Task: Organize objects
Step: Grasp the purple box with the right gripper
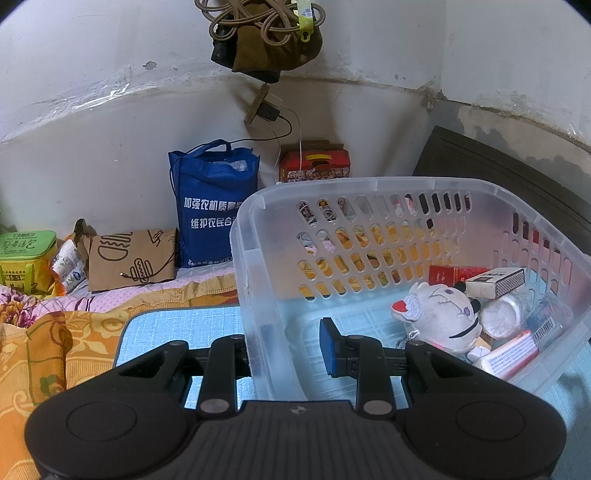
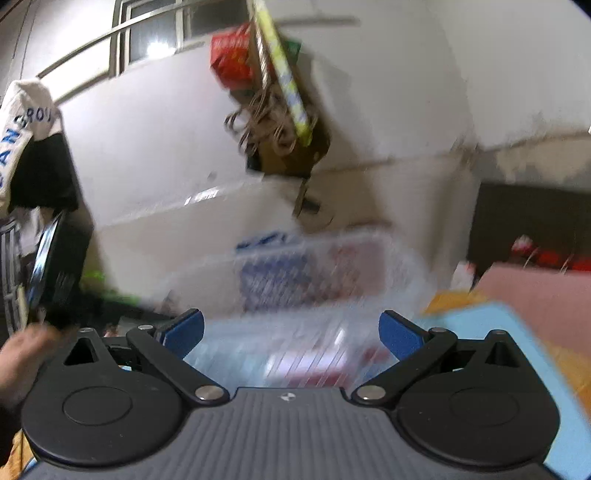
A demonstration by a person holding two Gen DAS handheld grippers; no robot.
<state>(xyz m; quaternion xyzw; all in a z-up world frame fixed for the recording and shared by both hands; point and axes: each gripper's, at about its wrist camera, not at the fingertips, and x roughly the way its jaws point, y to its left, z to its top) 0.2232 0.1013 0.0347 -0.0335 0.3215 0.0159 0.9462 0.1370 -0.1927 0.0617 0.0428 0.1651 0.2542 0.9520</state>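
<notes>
A clear plastic basket (image 1: 369, 184) stands on a light-blue tabletop (image 1: 177, 332). My left gripper (image 1: 284, 350) is shut on its near left wall, one finger outside and the blue pad (image 1: 328, 347) inside. In the basket's right corner lie a grey plush toy (image 1: 439, 314), a red pack (image 1: 450, 275), a white box (image 1: 495, 282), a round white jar (image 1: 502, 314) and a pink-and-white box (image 1: 509, 354). The right wrist view is motion-blurred. There my right gripper (image 2: 291, 332) stands wide open with nothing between its fingers, just before the smeared basket (image 2: 314, 266).
A blue tote bag (image 1: 210, 206), brown paper bag (image 1: 129, 258), green box (image 1: 26, 258) and red carton (image 1: 314, 162) line the wall on a bed with orange bedding (image 1: 55, 350). A cord bundle (image 1: 266, 33) hangs above. A hand (image 2: 22, 362) shows at the left.
</notes>
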